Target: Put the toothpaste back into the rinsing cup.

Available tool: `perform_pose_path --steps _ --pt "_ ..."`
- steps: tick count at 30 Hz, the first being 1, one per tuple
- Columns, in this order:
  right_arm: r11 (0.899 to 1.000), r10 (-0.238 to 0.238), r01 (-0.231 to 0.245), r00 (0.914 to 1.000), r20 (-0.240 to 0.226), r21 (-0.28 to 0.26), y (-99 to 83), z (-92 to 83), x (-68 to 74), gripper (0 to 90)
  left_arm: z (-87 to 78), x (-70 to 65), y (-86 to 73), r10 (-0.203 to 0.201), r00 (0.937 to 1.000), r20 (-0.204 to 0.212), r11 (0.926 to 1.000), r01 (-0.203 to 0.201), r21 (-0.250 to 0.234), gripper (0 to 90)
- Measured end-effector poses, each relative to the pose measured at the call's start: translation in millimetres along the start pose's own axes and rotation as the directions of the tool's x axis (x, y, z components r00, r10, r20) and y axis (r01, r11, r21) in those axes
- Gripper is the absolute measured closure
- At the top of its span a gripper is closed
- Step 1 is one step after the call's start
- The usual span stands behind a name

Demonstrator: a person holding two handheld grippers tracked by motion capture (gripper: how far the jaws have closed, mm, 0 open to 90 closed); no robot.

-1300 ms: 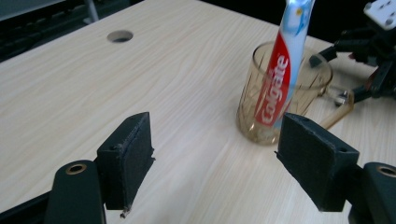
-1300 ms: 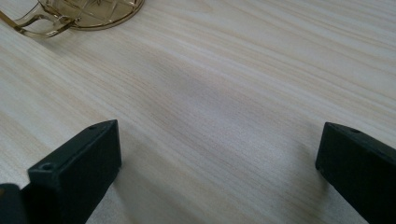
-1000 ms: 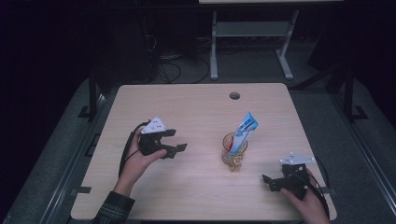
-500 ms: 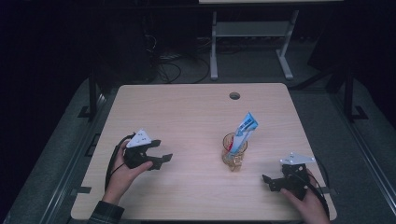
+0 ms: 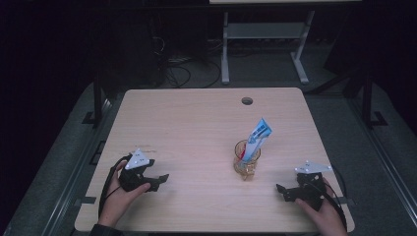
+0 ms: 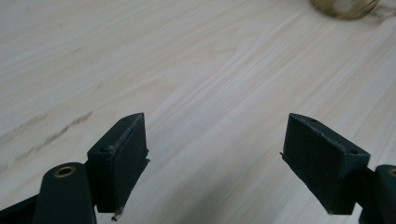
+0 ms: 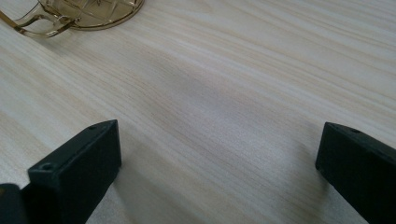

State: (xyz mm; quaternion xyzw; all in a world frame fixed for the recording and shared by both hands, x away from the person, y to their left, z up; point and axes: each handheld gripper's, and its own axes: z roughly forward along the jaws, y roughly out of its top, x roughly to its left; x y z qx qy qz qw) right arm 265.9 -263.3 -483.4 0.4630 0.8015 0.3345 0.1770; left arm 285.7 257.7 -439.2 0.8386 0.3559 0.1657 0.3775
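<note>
A glass point(image 5: 245, 162) is standing upright on the tabletop point(image 5: 196, 123), right of centre and a little nearer the person's edge. It is amber-tinted, with a cut pattern in its wall. A blue and white packet point(image 5: 257, 137) is sitting inside it, its lower end down in the glass and its upper end leaning out over the rim toward the far right. Something red is showing inside the glass at the packet's foot; what it is cannot be told.

The left tool point(image 5: 160, 180) is lying low near the front left of the tabletop, held in the left hand point(image 5: 118, 196), its jaws pointing toward the glass but well apart from it. In the left gripper view point(image 6: 215, 154) its jaws are standing spread, having just been opening further, with only bare wood between them; the base of the glass point(image 6: 345, 7) is peeking in at the top edge.

The right tool point(image 5: 281, 191) is resting near the front right, in the right hand point(image 5: 322, 211), near the glass but not touching it. In the right gripper view point(image 7: 217, 158) its jaws are also standing wide with nothing between them, and the glass base with its handle point(image 7: 79, 14) is showing at the upper left
</note>
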Motion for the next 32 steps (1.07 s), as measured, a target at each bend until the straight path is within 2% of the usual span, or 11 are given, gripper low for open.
perform_pose_path --steps 2,11,15,18,23,32 --pt "1.000 0.000 0.000 1.0000 0.000 0.000 0.0 0.0 0.0 0.0 0.2 0.4 -5.7 -0.005 0.9998 -0.019 1.0000 0.005 0.008 20.8" --pt "1.000 0.000 0.000 1.0000 0.000 0.000 0.0 0.0 0.0 0.0 0.9 3.9 -25.3 -0.034 0.9985 -0.042 0.9982 0.036 0.048 20.6" --pt "1.000 0.000 0.000 1.0000 0.000 0.000 0.0 0.0 0.0 0.0 1.5 6.8 -32.7 -0.041 0.9967 -0.069 0.9969 0.045 0.064 20.7" --pt "1.000 0.000 0.000 1.0000 0.000 0.000 0.0 0.0 0.0 0.0 3.7 9.1 -38.2 -0.066 0.9947 -0.078 0.9947 0.072 0.074 20.4" --pt "1.000 0.000 0.000 1.0000 0.000 0.000 0.0 0.0 0.0 0.0 4.8 9.1 -43.6 -0.081 0.9925 -0.092 0.9959 0.084 0.033 14.6" --pt "1.000 -0.001 0.001 1.0000 0.000 0.000 0.0 0.0 0.0 0.0 4.1 8.4 -44.4 -0.086 0.9914 -0.099 0.9955 0.089 0.033 13.6"
